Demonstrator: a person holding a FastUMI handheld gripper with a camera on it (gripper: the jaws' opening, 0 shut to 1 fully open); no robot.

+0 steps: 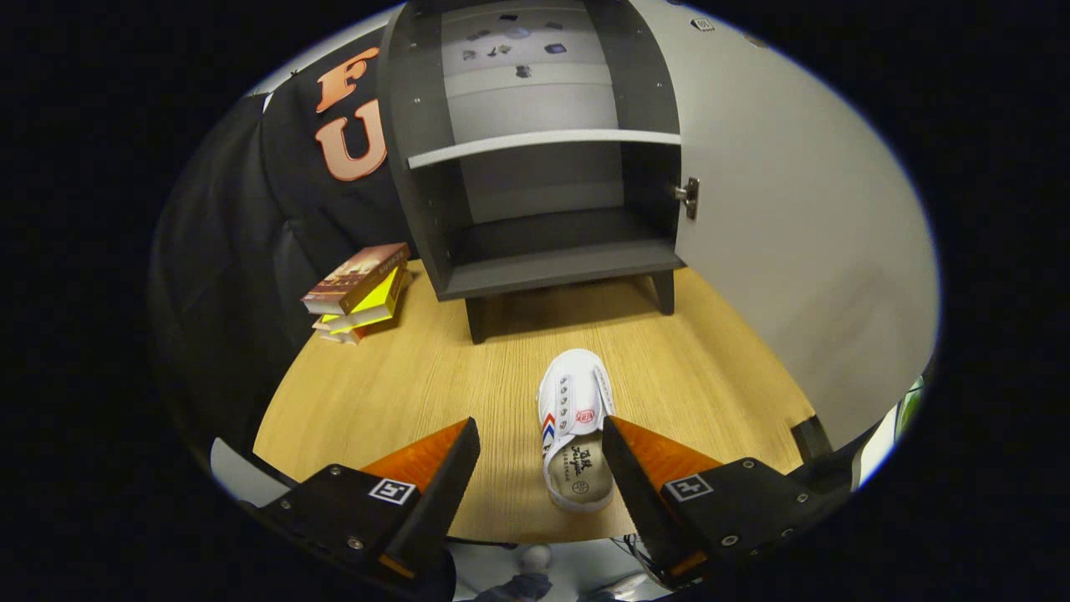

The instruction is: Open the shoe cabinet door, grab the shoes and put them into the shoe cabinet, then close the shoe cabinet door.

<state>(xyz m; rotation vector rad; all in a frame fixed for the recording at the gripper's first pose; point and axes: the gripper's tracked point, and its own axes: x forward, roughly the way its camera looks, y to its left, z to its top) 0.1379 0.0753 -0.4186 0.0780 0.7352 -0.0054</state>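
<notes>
One white shoe [574,425] near the table's [418,376] front edge, between your gripper's [542,439] wide-open, empty fingers, cabinet [535,150] door [802,234] open beyond.

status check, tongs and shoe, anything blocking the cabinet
Tongs open, shoe between the tips, nearer the right one, not gripped. Cabinet door open, lower shelf bare. Books off to the left, path clear.

Even overhead light is falling on the wooden table [435,376], and the shoe cabinet [535,167] is casting a soft shadow beneath itself. The open door [794,251] is glowing pale. Fisheye distortion is bowing straight edges outward, while focus is staying sharp centrally.
</notes>
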